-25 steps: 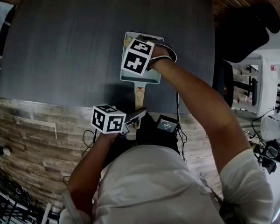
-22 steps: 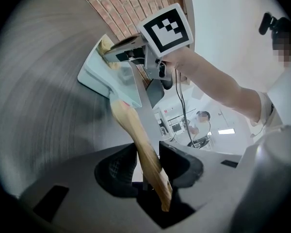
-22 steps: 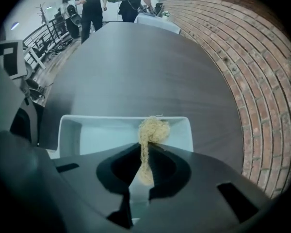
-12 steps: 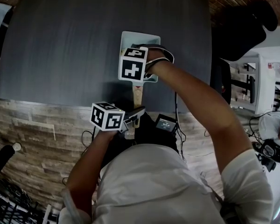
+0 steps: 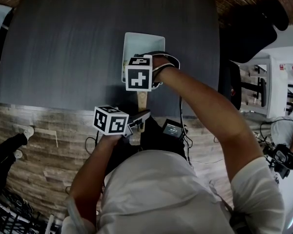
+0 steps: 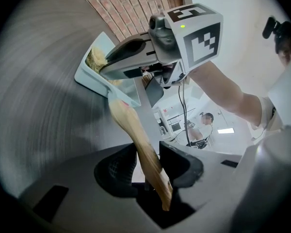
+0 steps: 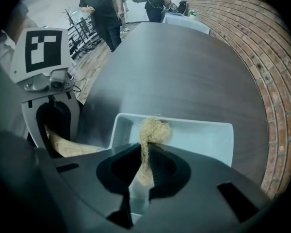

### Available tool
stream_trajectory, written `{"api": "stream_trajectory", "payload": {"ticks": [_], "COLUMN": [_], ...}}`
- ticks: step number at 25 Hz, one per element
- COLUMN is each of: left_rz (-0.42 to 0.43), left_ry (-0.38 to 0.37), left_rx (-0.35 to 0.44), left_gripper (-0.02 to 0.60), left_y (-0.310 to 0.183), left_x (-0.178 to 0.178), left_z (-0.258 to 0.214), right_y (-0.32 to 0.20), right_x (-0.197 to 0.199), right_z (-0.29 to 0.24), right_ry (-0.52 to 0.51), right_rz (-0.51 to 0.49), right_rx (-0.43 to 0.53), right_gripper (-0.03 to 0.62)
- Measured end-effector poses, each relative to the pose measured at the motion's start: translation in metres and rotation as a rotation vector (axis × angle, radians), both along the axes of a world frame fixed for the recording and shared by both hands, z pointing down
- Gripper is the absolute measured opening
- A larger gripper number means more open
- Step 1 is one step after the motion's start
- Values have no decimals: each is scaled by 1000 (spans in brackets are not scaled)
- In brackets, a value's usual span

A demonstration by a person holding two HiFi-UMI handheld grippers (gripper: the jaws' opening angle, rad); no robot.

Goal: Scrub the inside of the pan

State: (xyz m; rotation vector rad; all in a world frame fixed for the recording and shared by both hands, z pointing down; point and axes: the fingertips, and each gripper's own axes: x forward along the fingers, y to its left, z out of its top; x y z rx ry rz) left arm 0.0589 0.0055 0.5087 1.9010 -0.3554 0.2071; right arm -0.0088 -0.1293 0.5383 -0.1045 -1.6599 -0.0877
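At our right gripper point(image 7: 144, 155), jaws pinch the tan scrubber point(image 7: 153, 129), its tuft inside the pale pan point(image 7: 203, 139). Our left gripper point(image 6: 146, 161) clamps the pan's wooden handle point(image 6: 131, 125). Pan sits on the dark table point(image 5: 63, 48), near its front edge.

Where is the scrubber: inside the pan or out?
Inside: the scrubber in the right hand-held gripper lies within the pan.

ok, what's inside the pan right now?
A tan scrub pad, pinched in the right gripper, hangs into the pan. The floor beyond it looks bare; the part under the gripper is hidden.
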Motion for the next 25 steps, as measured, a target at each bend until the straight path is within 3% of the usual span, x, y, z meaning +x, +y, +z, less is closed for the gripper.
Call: {"api": "stream_trajectory", "payload": {"ticks": [11, 25], "left_rz": [-19, -116], "left_ry": [-1, 16], "left_rx": [4, -20], "left_gripper": [151, 140], "left_y": [-1, -4], "left_x": [-2, -5], "left_z": [-1, -1], "right_y": [26, 32], "right_x": [1, 13], "right_z": [-6, -34], "right_ry": [-16, -100], "right_rz": [-85, 23], "right_rx": [-121, -221], "right_gripper": [43, 43]}}
